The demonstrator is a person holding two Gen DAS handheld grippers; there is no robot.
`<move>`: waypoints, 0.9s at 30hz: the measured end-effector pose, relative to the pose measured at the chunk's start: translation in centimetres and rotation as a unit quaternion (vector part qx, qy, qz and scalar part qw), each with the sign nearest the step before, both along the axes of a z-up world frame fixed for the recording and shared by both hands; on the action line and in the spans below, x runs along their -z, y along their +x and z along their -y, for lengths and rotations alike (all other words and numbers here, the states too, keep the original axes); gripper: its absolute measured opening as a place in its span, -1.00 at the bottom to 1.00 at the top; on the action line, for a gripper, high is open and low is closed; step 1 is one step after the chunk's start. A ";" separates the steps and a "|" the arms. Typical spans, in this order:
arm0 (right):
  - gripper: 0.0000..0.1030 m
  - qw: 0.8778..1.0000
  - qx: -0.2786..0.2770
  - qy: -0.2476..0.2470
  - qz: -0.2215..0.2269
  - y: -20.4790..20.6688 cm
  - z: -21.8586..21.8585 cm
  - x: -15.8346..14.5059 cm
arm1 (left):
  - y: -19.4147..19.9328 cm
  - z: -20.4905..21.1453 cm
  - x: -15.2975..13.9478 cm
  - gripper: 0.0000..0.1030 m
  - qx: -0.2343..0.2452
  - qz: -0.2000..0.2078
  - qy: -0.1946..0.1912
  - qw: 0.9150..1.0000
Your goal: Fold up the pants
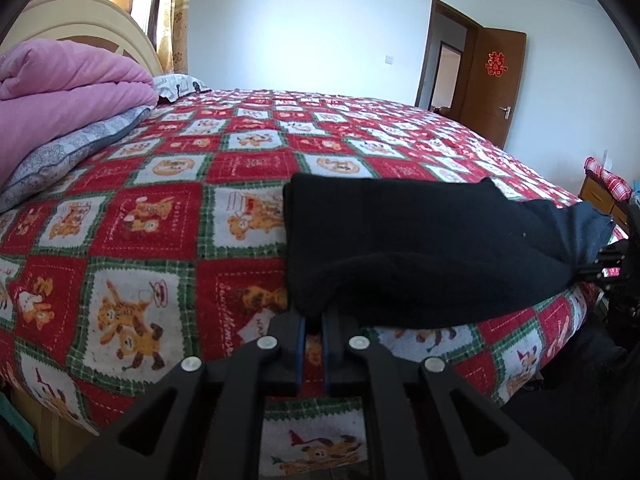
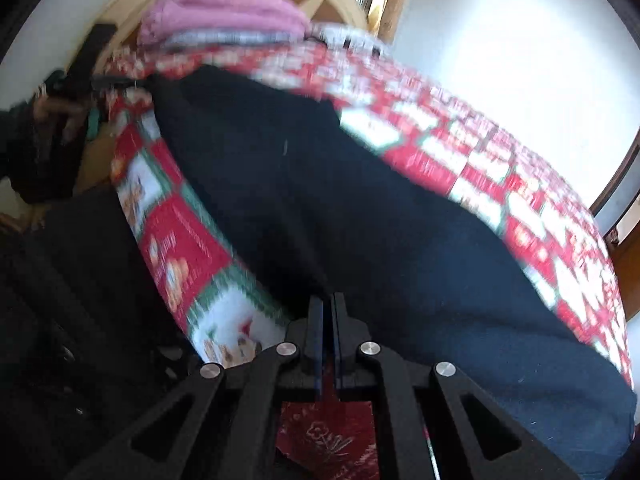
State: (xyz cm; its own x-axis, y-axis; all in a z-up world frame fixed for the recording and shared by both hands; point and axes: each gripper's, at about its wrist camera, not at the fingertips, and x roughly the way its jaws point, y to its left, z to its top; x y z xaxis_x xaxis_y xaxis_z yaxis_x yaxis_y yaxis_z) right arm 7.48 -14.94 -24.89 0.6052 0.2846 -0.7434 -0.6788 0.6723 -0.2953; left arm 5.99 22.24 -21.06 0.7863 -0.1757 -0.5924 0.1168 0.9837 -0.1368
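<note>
Black pants (image 1: pixel 420 240) lie folded across the near side of a bed covered by a red, green and white cartoon quilt (image 1: pixel 160 208). My left gripper (image 1: pixel 314 322) is shut on the near left corner of the pants, whose cloth rises into the jaws. In the blurred right wrist view the pants (image 2: pixel 320 200) stretch away toward the headboard. My right gripper (image 2: pixel 327 304) is shut on their near edge. At the far right of the left wrist view the other gripper (image 1: pixel 612 264) shows at the pants' right end.
A folded pink blanket (image 1: pixel 60 84) rests on a grey patterned pillow (image 1: pixel 68 152) at the head of the bed by the cream headboard (image 1: pixel 92 28). A brown door (image 1: pixel 492 84) stands open in the far wall. A wooden nightstand (image 1: pixel 600 196) sits at the right.
</note>
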 end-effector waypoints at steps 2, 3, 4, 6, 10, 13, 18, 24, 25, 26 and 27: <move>-0.94 1.000 -0.002 -0.012 0.001 -0.1 -0.2 0.8 | 0.0 -0.1 0.2 -0.81 -0.003 0.001 0.000 1.000; -0.93 1.000 -0.001 -0.011 0.003 -0.1 -0.3 0.6 | 0.1 -0.3 0.2 -0.78 -0.004 0.000 -0.003 1.000; -0.92 1.000 0.001 -0.005 0.002 0.0 -0.2 0.2 | 0.1 -0.3 0.2 -0.73 -0.006 0.000 -0.002 1.000; -0.89 1.000 0.005 0.009 -0.023 0.6 0.1 0.2 | 0.1 -0.3 0.2 -0.58 -0.012 0.000 0.007 1.000; -0.82 0.999 0.009 0.030 -0.036 0.7 0.7 -0.4 | -0.3 -1.0 -0.6 0.00 -0.031 0.008 0.029 0.999; -0.51 0.999 0.006 0.041 -0.031 0.4 1.0 -1.0 | -0.7 -2.5 -1.1 0.26 -0.060 0.015 0.036 0.997; -0.08 0.999 0.005 0.010 -0.040 0.7 0.5 1.0 | -0.5 -4.1 -1.0 0.24 -0.119 0.005 0.044 0.992; 0.02 1.000 -0.005 -0.002 -0.029 0.1 -0.1 0.7 | -0.7 -3.6 -2.7 0.24 -0.123 0.029 0.032 0.991; 0.02 0.999 -0.002 0.002 -0.032 0.3 0.1 0.6 | -0.7 -3.0 -3.4 0.25 -0.119 0.038 0.033 0.992; 0.02 0.999 0.002 0.005 -0.034 0.5 0.2 0.6 | -0.7 -2.1 -4.1 0.26 -0.111 0.045 0.033 0.992; 0.02 0.999 0.006 0.007 -0.034 0.6 0.4 0.5 | -0.5 -1.5 -4.5 0.29 -0.104 0.049 0.032 0.993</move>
State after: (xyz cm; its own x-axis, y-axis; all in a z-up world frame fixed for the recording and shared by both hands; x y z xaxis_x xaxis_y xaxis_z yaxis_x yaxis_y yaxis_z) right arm 8.11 -15.31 -25.38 0.5576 0.2880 -0.7785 -0.6885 0.6844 -0.2399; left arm 5.45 23.76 -16.52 0.8565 0.0328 -0.5152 -0.0806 0.9942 -0.0707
